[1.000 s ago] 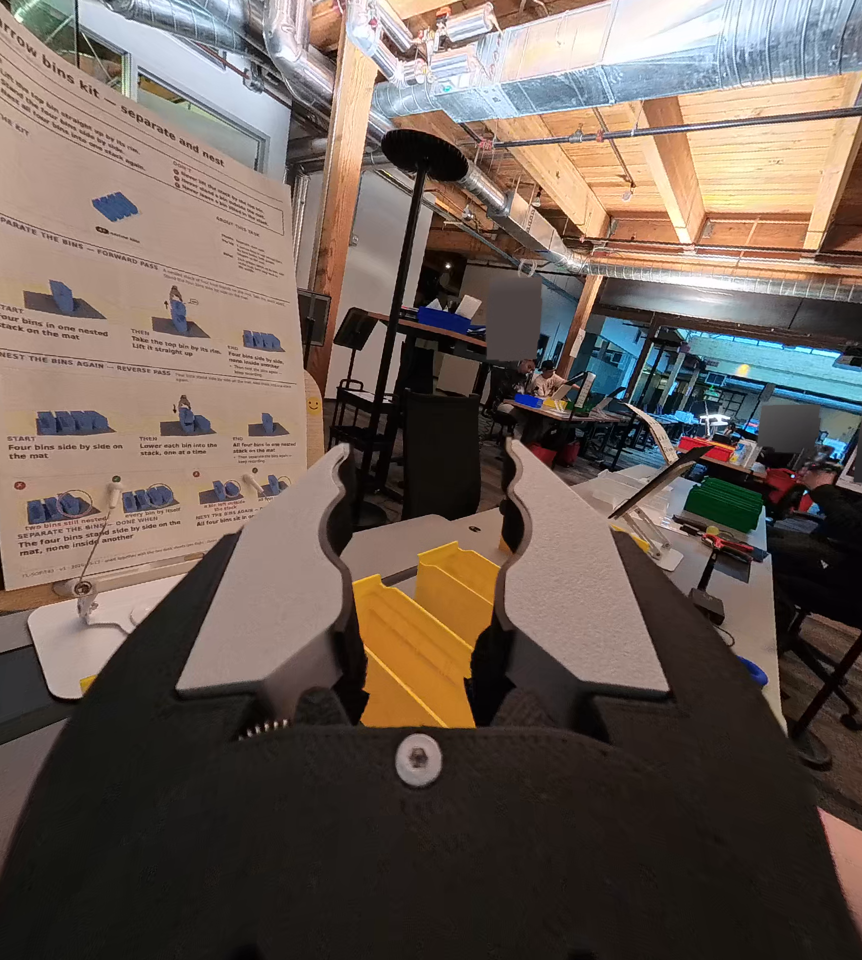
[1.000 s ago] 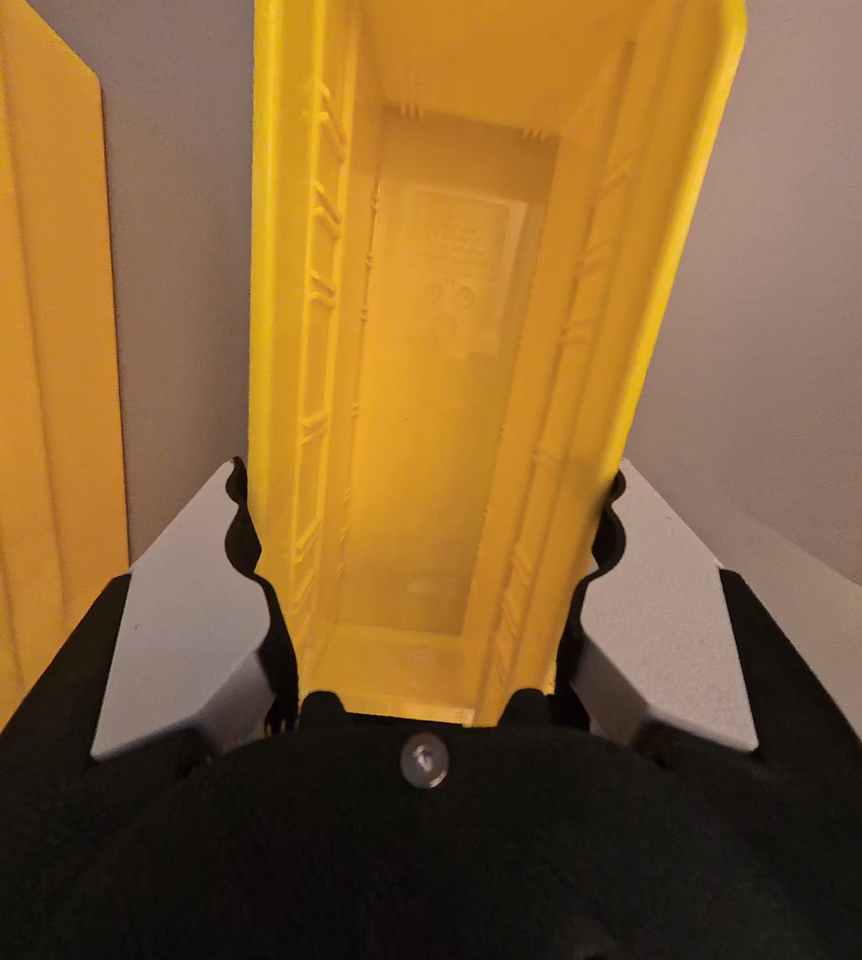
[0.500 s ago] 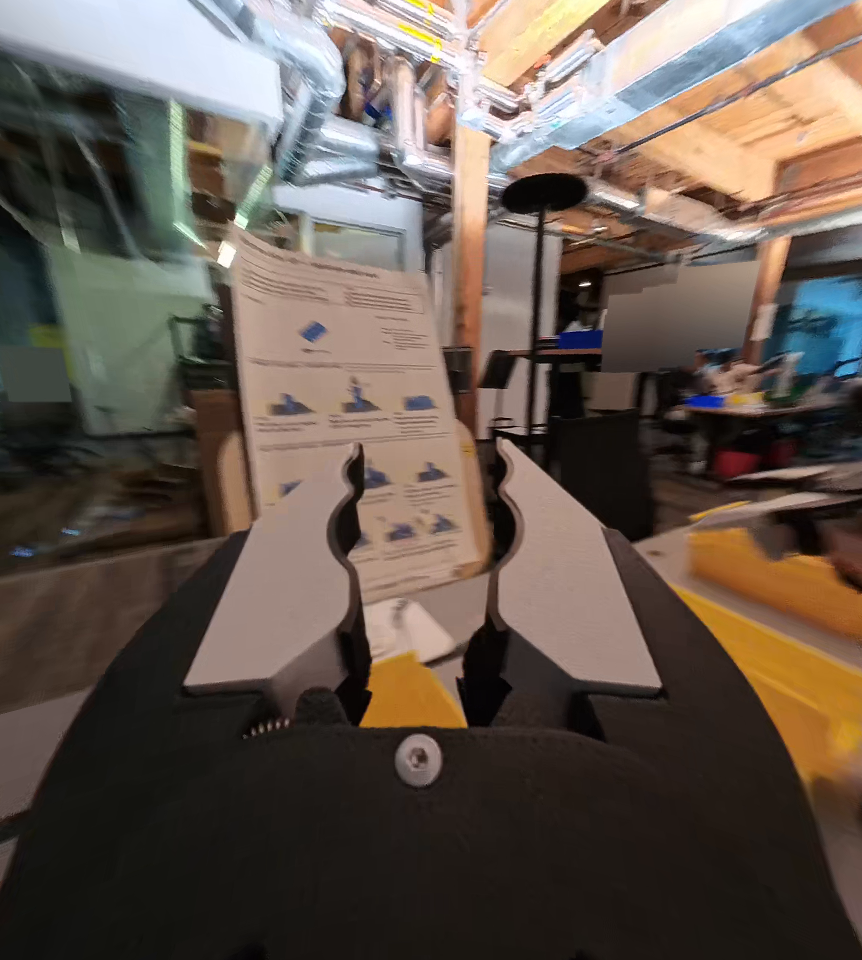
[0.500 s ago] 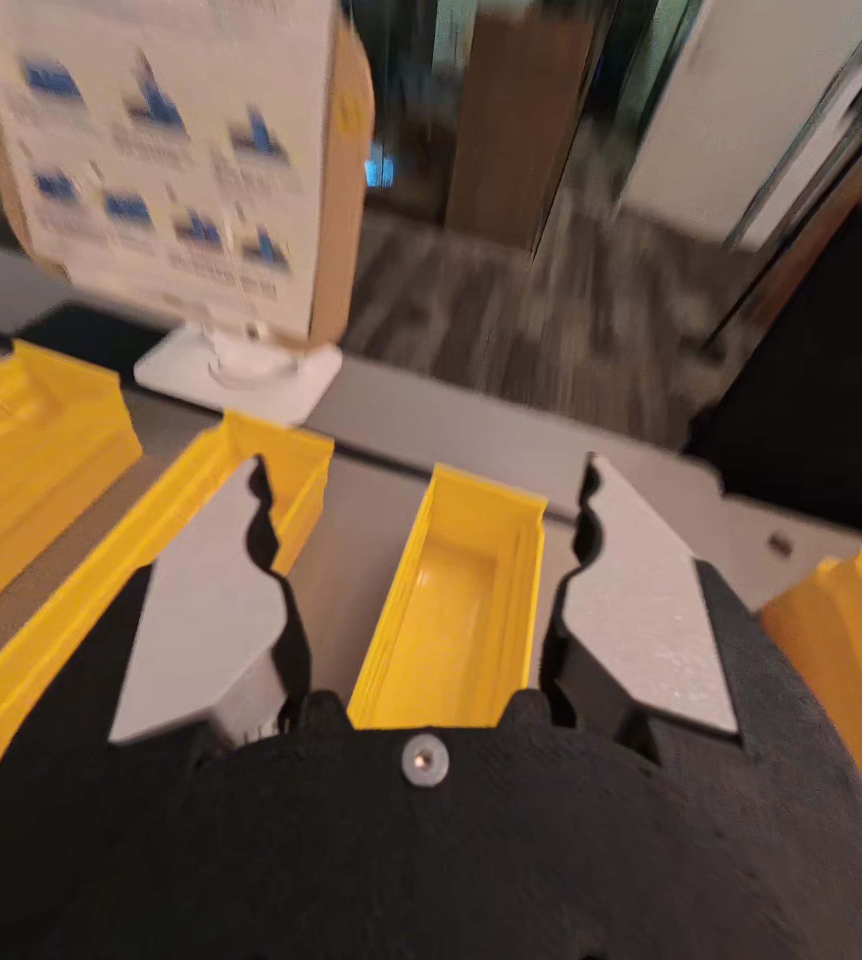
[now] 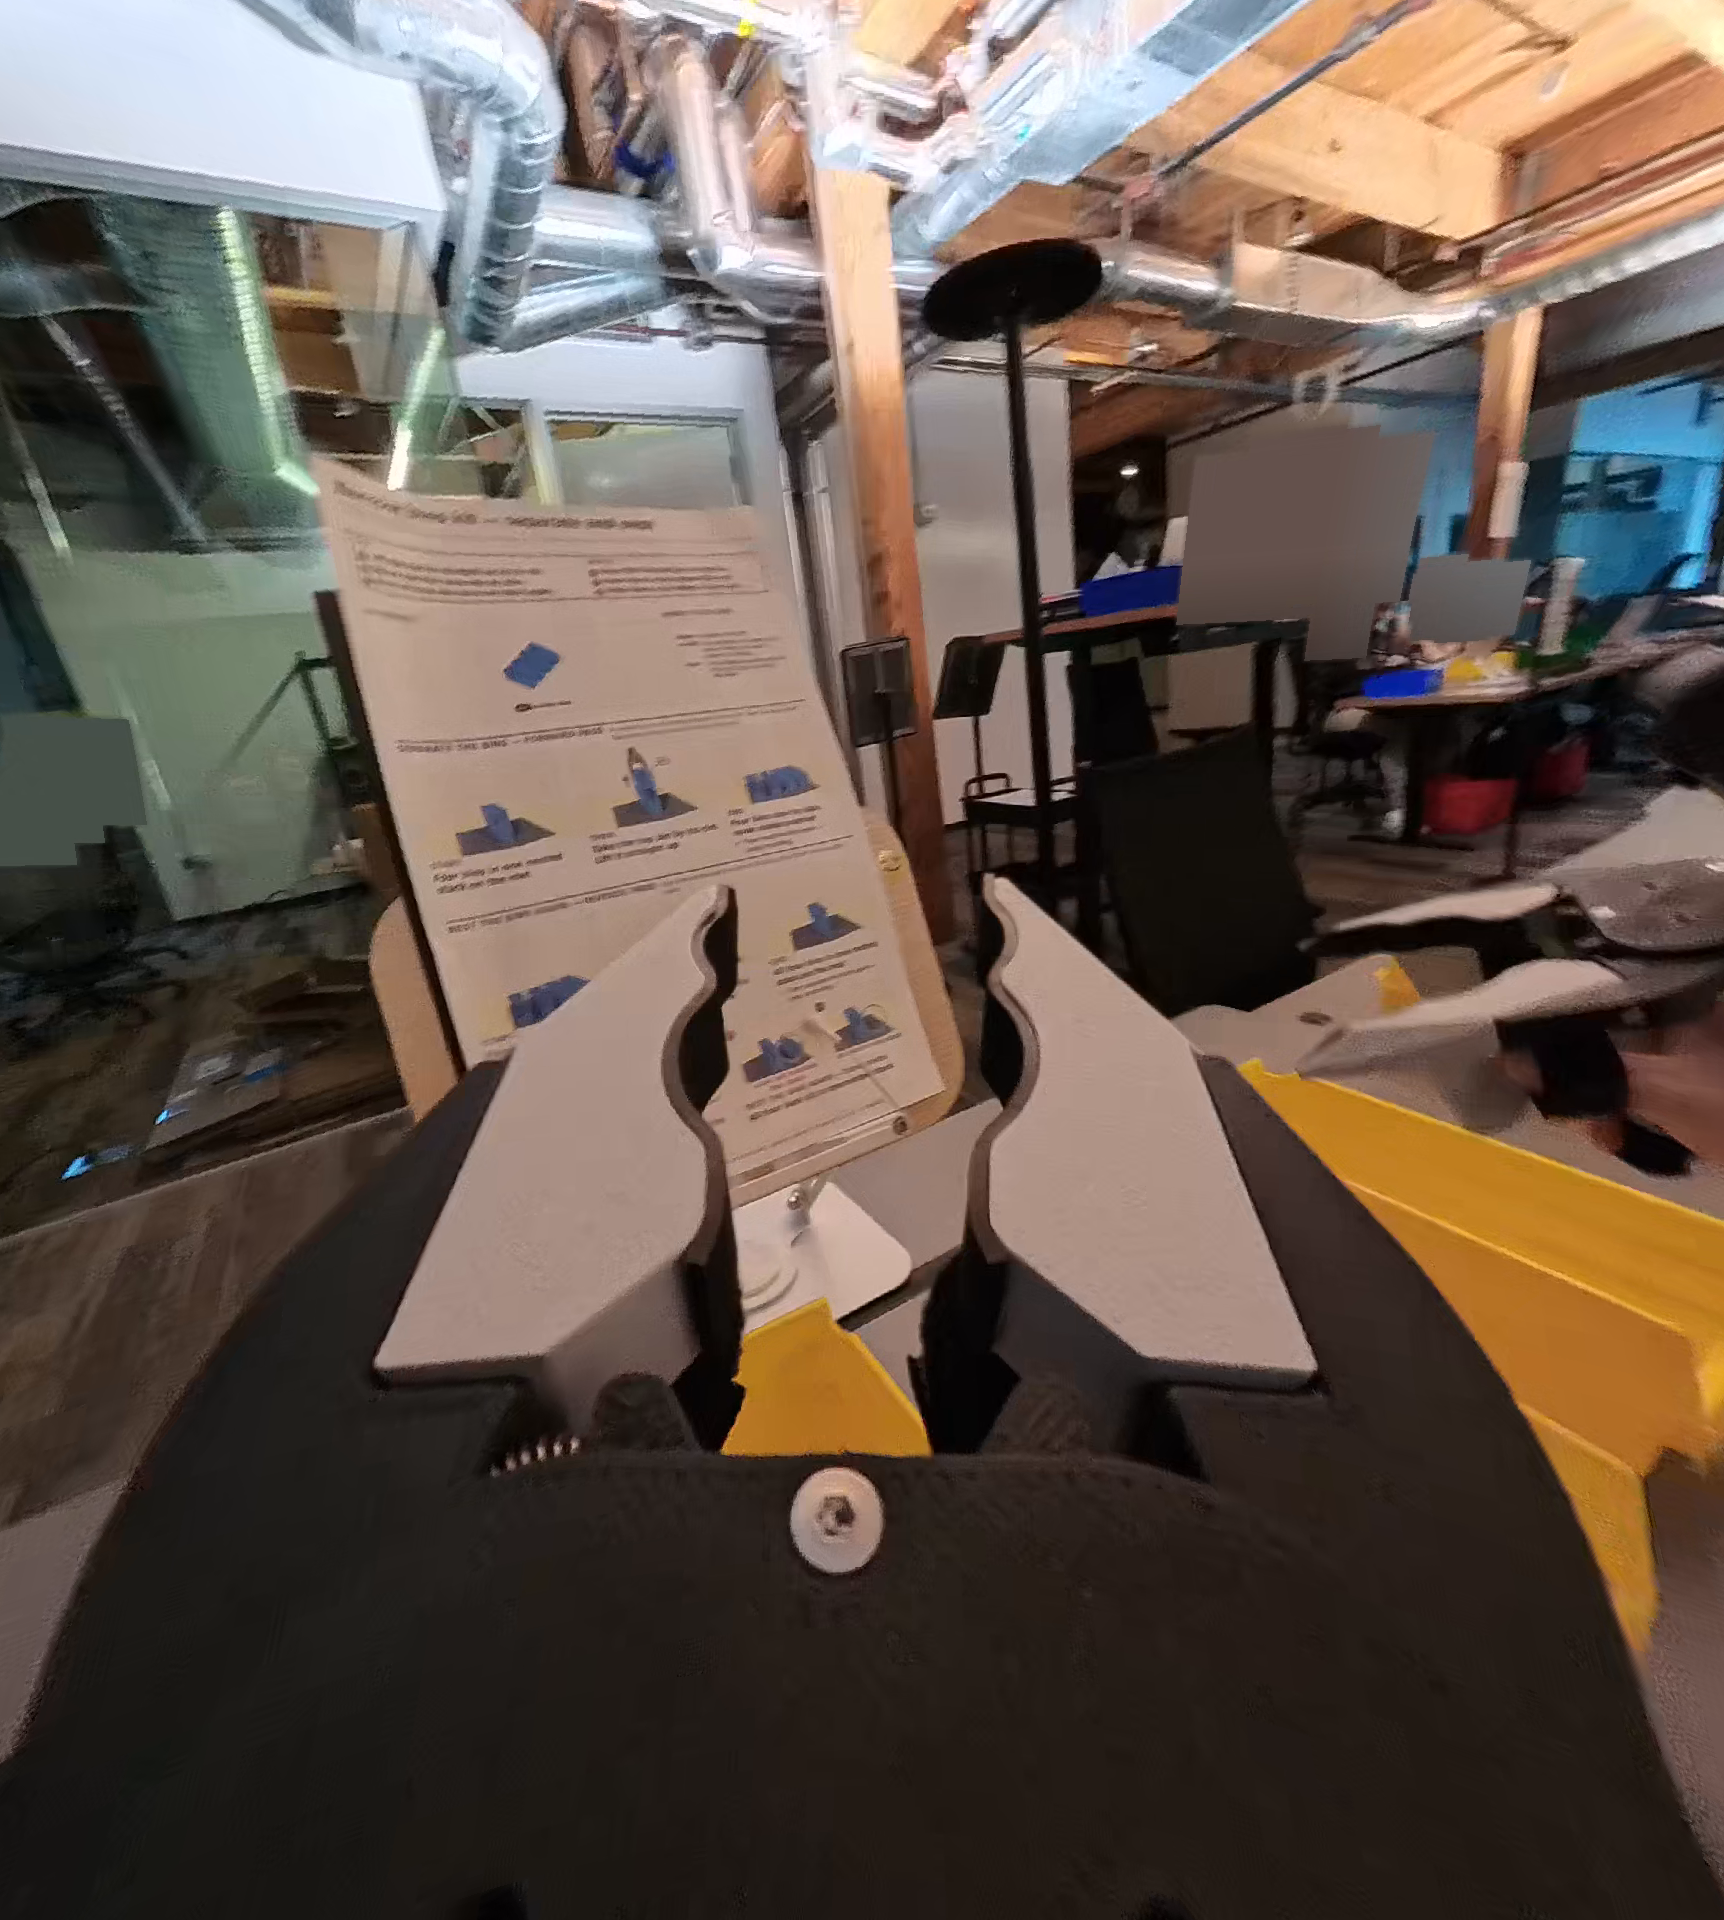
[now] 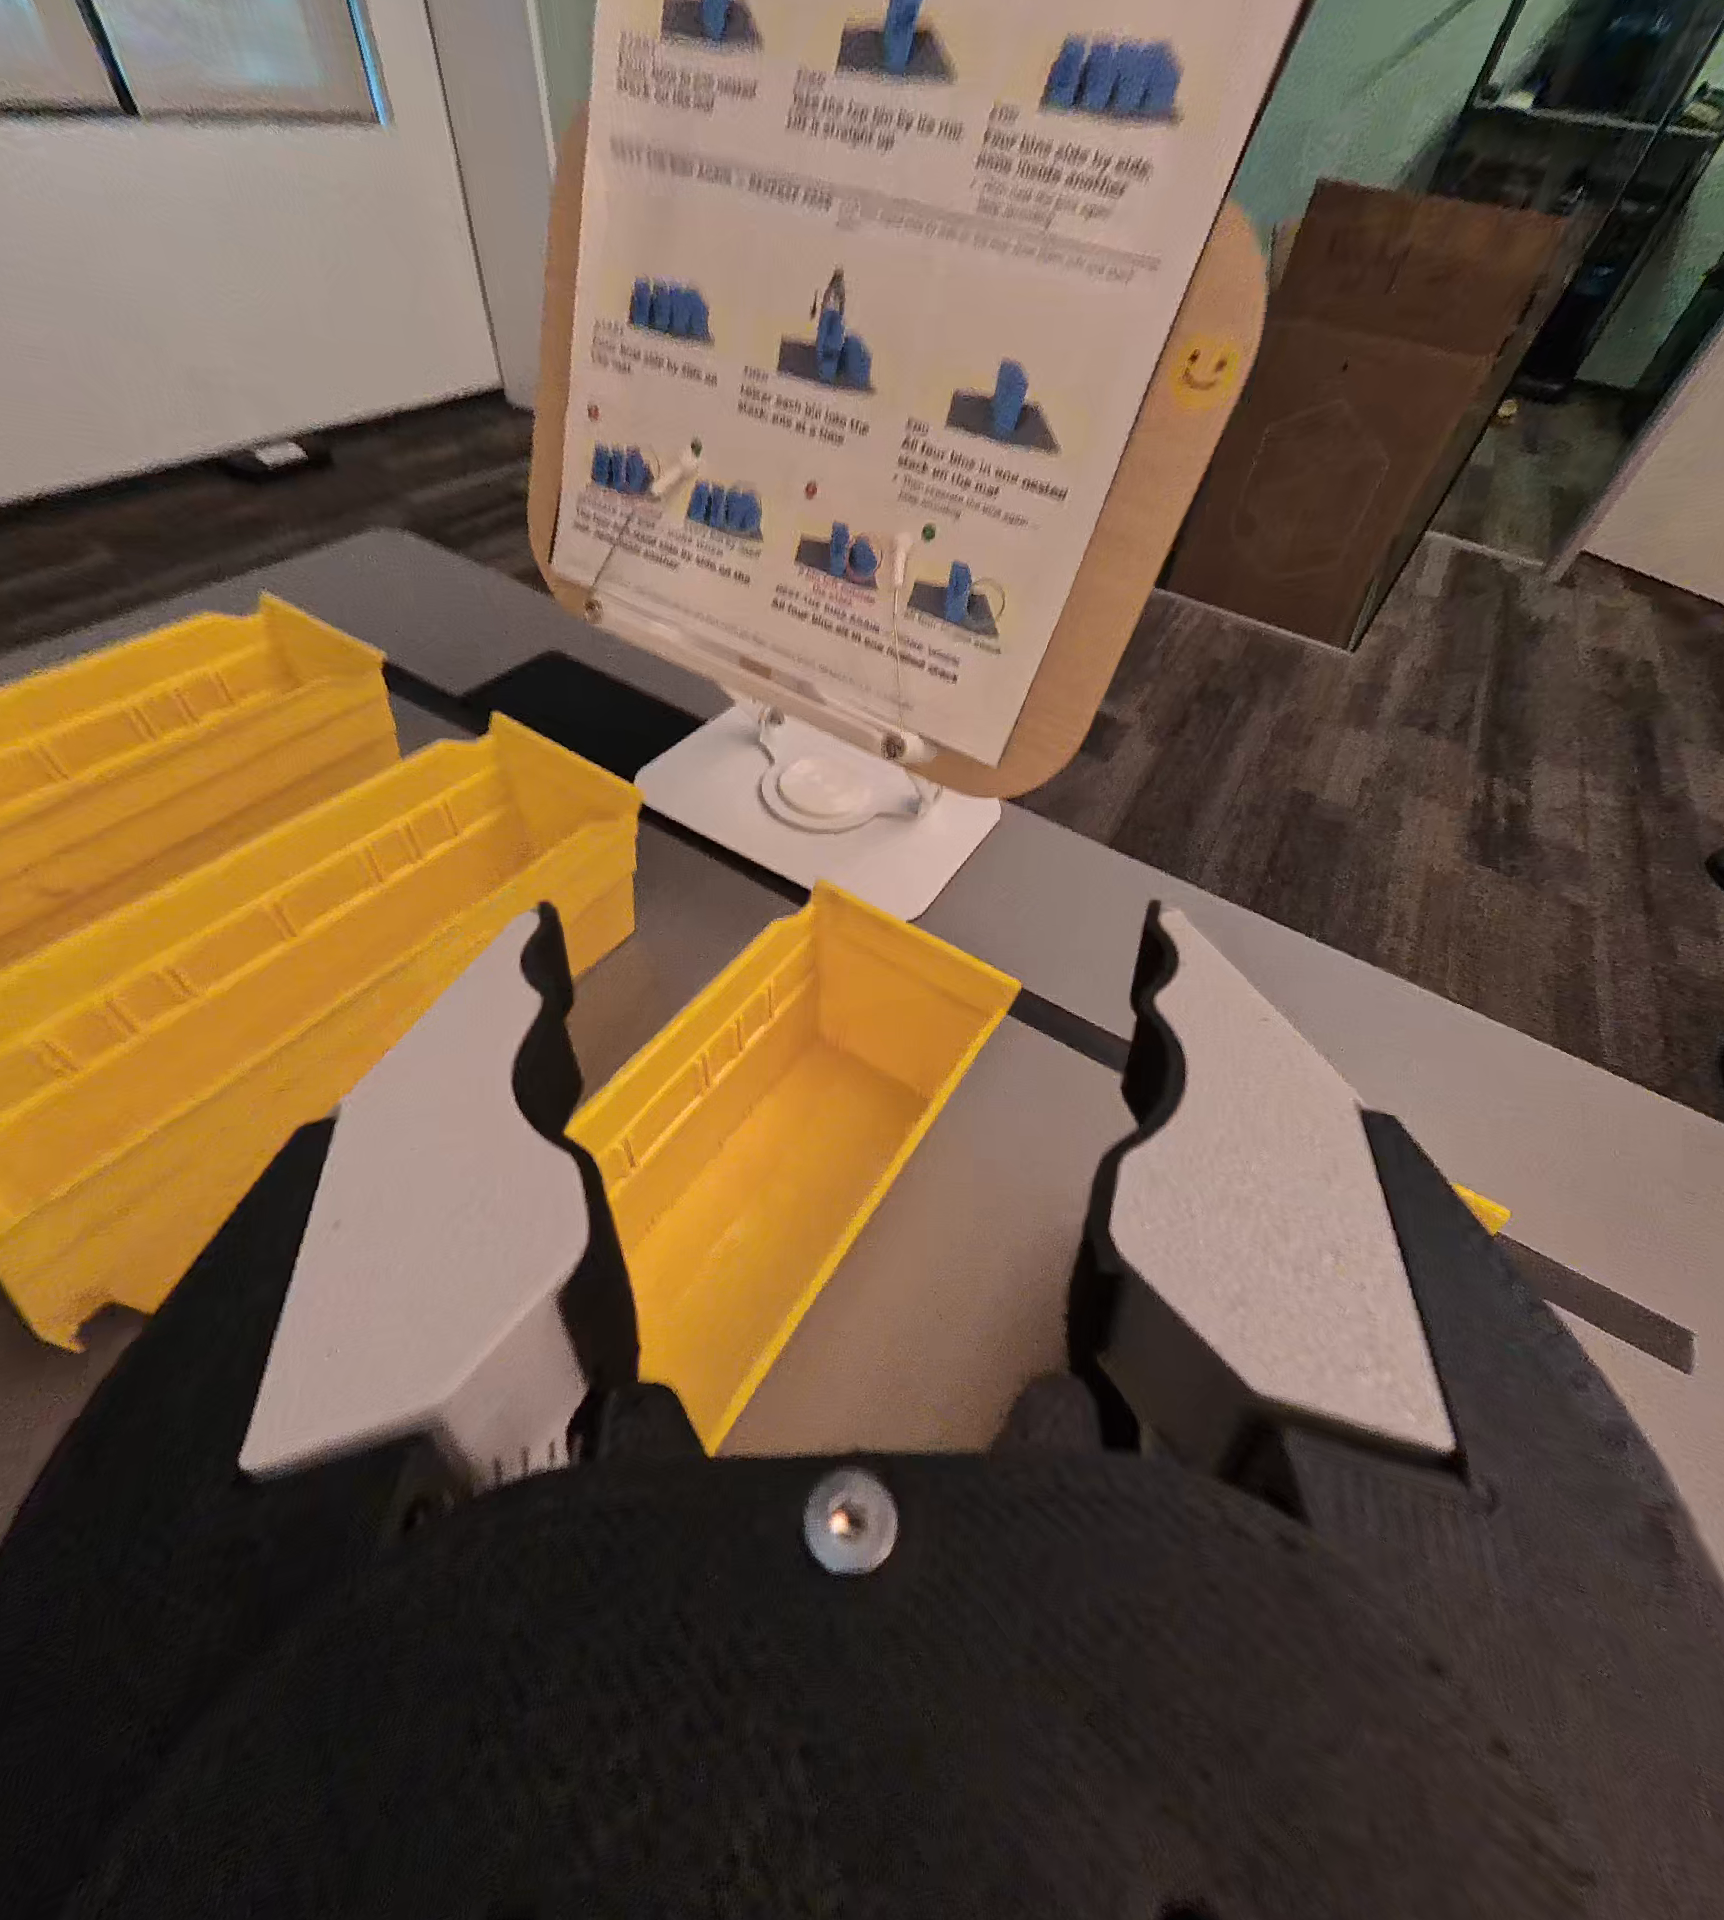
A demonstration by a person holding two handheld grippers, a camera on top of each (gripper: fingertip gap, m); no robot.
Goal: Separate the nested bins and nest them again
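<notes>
Three yellow bins stand apart on the grey table in the right wrist view. One bin lies below and between my right gripper's fingers. A second bin and a third bin lie to its left. My right gripper is open wide above the table, and its right finger stands well clear of the bin. My left gripper is open with nothing between its tips. A yellow bin end shows low between its finger bases. Another bin lies to its right, under the right gripper.
An instruction sheet on a wooden board stands on a white base at the table's far edge; it also shows in the left wrist view. A yellow corner shows behind my right finger. A black chair stands beyond the table.
My right gripper had straddled a bin close up; it has drawn back and tilted up, and the bin now stands on the table. Both jaws have narrowed a little. The left view has swung left.
</notes>
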